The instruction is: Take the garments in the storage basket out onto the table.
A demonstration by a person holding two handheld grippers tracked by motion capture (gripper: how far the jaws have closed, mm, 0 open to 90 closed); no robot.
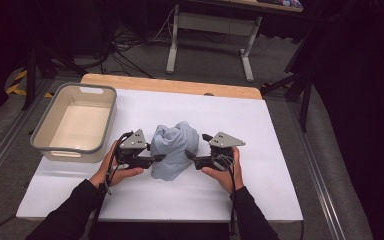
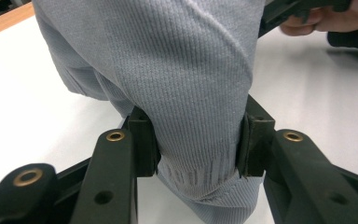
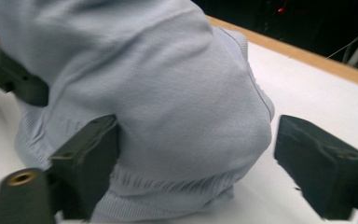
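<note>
Grey knit sweater (image 1: 172,147) sits bunched mid-frame on white table (image 1: 260,130). We've got left gripper (image 2: 198,140) pinching its ribbed hem to lift; right gripper (image 3: 196,154) wide open w/ cloth between, not clamped.

Black long sleeves (image 1: 67,217) on both forearms; each hand-held gripper (image 1: 156,158) is black, grey three-cornered plate on top, brass-ringed screw holes, black cable trailing.
</note>
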